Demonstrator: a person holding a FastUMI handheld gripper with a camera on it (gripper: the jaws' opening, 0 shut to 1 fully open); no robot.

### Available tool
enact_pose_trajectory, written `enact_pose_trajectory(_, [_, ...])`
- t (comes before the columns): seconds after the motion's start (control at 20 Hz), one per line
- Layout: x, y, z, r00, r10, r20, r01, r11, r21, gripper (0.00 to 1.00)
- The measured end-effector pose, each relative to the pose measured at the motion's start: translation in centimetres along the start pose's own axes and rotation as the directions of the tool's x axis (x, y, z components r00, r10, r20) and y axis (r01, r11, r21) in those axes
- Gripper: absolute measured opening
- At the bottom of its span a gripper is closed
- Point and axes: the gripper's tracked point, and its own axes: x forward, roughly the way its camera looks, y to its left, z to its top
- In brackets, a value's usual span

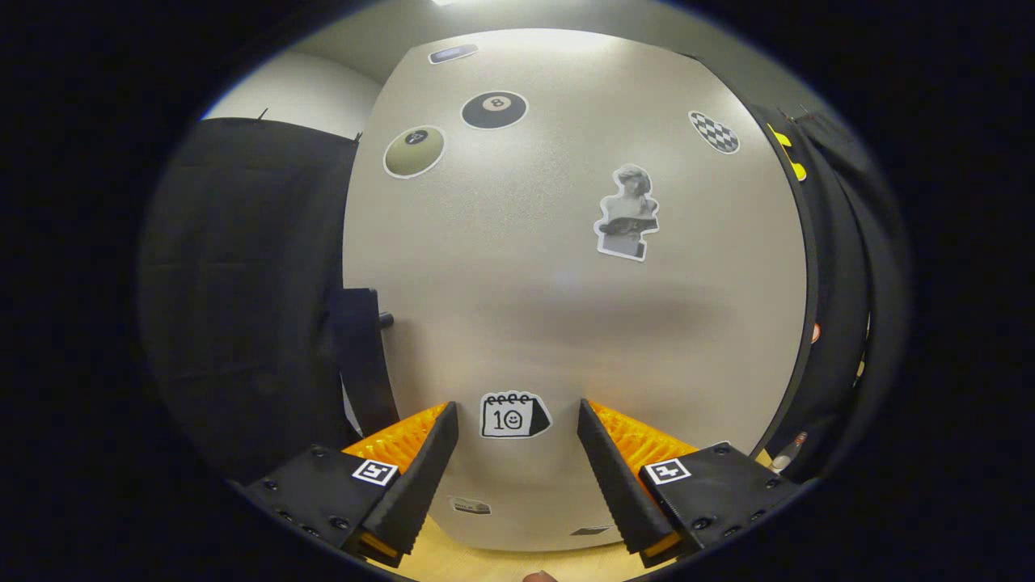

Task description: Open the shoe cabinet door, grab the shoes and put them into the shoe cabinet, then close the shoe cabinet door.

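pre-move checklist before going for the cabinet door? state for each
1. Gripper open, nothing between the fingers: ok.
2. Shoe cabinet door shut, sticker-covered face straight ahead of the fingers: ok as a start state.
3. Dark knob at the door's left edge located: ok.
4. Fingers lined up with that knob: not ok, they point at the calendar sticker, to the right of and below the knob.
5. Gap between fingertips and door face: cannot tell.
6. Shoes located: cannot tell.

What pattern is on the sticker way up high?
Black-and-white checks on the checkered sticker, seen in the gripper view.
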Motion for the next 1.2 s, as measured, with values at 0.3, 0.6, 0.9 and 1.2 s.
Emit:
enact_pose_trajectory(0.3, [0.2,0.1,0.0,0.999,-0.049,0.014,0.049,0.999,0.013,0.95])
enact_pose_trajectory(0.6, [-0.2,0.3,0.2,0.995,-0.098,0.014,0.097,0.995,0.033,0.95])
enact_pose_trajectory(0.9, [-0.9,0.2,0.1,0.993,-0.111,-0.03,0.112,0.992,0.052,0.95])
enact_pose_trajectory(1.2, [-7.7,-0.4,0.5,0.997,-0.079,0.019,0.078,0.995,0.055,0.95])
